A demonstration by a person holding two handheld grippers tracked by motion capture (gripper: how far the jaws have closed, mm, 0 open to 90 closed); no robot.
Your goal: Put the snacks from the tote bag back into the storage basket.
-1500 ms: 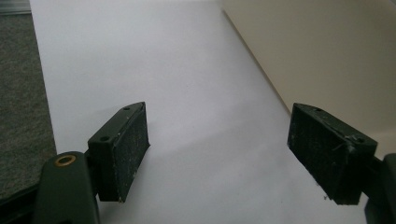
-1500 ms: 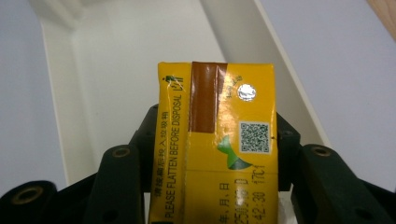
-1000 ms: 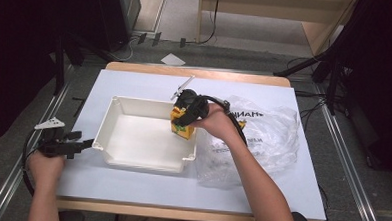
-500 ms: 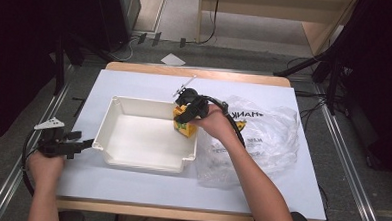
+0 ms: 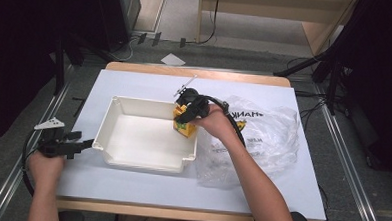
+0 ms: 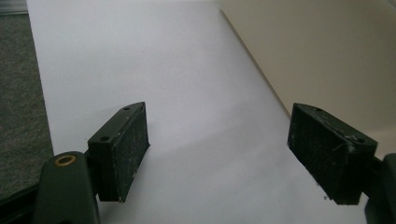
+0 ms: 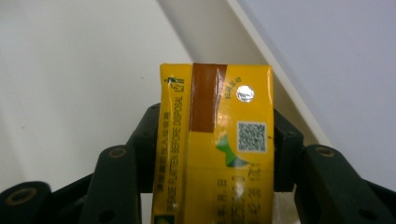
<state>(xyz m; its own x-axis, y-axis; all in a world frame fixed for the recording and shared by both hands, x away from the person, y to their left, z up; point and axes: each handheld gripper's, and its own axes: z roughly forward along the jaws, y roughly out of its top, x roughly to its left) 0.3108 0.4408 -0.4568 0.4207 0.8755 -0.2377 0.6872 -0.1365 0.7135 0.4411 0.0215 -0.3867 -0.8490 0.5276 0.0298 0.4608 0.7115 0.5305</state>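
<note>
One yellow carton [image 7: 215, 144] clamped between right hand-held gripper [image 7: 212, 154] jaws

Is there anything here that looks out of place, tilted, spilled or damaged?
Nothing stands out. The right claw is shut on the yellow drink carton, which looks intact, at the right rim of the white bin. The crumpled plastic bag lies beside it, and the left claw is open above the table.
</note>
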